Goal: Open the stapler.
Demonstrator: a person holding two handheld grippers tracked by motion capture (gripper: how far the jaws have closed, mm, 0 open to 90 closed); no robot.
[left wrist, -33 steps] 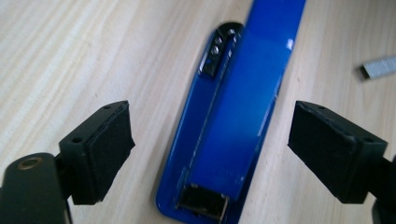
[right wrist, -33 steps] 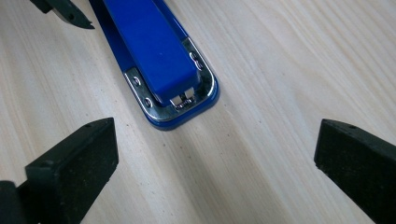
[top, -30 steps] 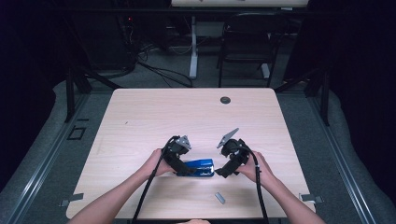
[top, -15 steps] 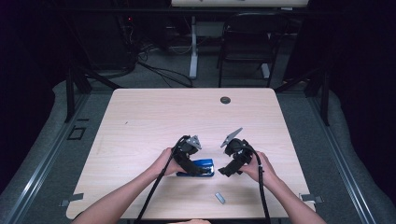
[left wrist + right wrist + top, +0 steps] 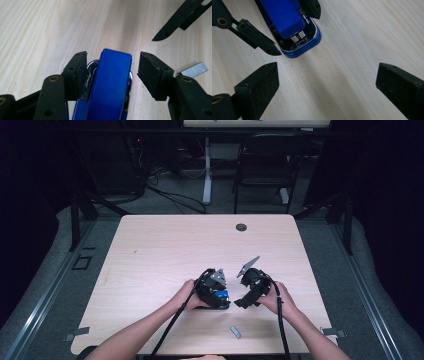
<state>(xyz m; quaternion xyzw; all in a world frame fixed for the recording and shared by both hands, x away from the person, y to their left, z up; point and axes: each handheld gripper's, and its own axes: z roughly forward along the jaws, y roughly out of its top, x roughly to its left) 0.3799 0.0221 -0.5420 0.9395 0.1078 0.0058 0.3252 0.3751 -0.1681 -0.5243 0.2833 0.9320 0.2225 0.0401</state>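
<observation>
Left gripper (image 5: 110,72) jaws closing around stapler (image 5: 110,85); staple strip (image 5: 195,70) beside.

The left gripper (image 5: 112,75) has just been closing around the blue stapler (image 5: 110,87).

1 blue stapler (image 5: 110,85), 1 strip of staples (image 5: 234,332), 2 tongs, left tongs (image 5: 112,75) and right tongs (image 5: 327,85), 1 table (image 5: 165,250).
</observation>
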